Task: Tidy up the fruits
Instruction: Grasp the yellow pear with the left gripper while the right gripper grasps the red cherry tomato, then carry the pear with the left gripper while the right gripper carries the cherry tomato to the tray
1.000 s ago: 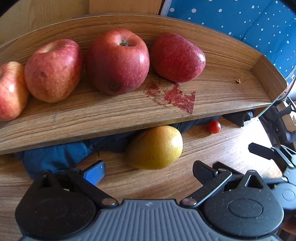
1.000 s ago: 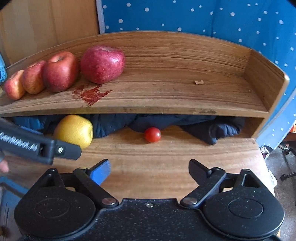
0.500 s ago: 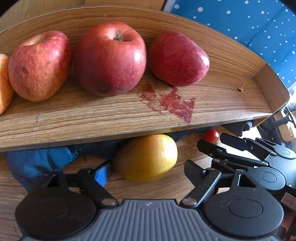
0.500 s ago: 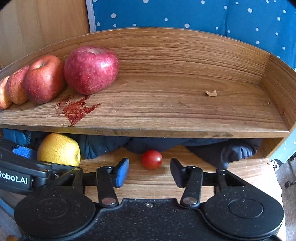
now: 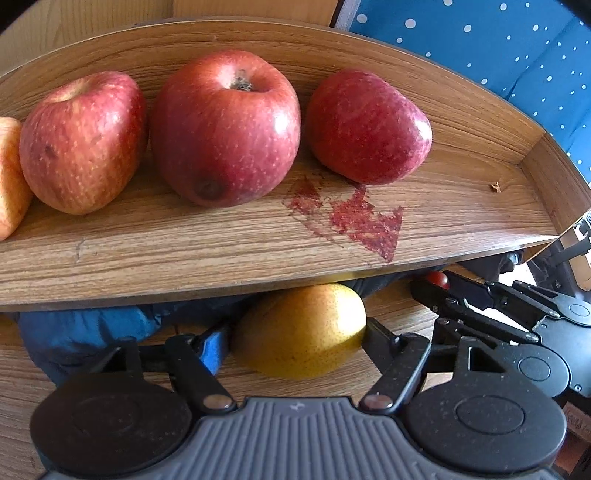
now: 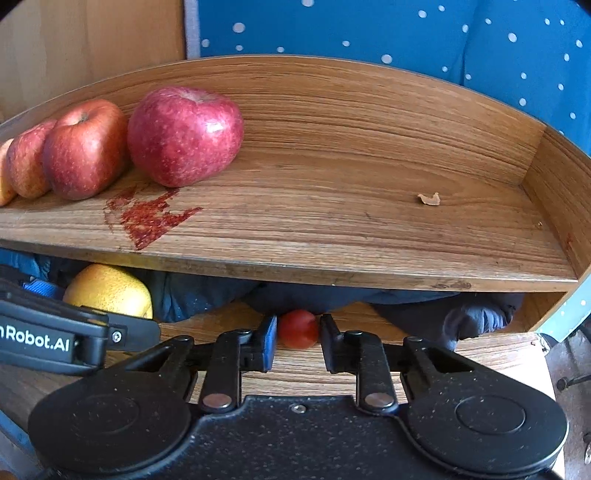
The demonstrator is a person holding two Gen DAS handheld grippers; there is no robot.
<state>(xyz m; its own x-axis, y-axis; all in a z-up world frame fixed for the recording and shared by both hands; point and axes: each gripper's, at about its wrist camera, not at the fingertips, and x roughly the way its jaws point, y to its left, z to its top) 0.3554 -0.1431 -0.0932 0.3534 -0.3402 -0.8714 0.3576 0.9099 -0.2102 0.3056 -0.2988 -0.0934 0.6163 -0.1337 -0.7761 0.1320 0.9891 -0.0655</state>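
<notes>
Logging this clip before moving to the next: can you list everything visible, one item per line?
apples: four, red, in a row at the shelf's left end
shelf: one, wooden, raised over the table
stain: one, red, on the shelf by the apples
pear: one, yellow, under the shelf
cherry tomato: one, red, on the table
cloth: dark blue, under the shelf
left gripper: around the pear
right gripper: around the cherry tomato

Apples [image 5: 225, 129] red w/ pale speckles; pear [image 5: 299, 332] yellow-green; tomato [image 6: 297, 329] red; shelf [image 6: 351, 221] brown woodgrain, red stain [image 6: 147, 218]; cloth behind shelf [image 6: 369, 29] blue, white dots.
</notes>
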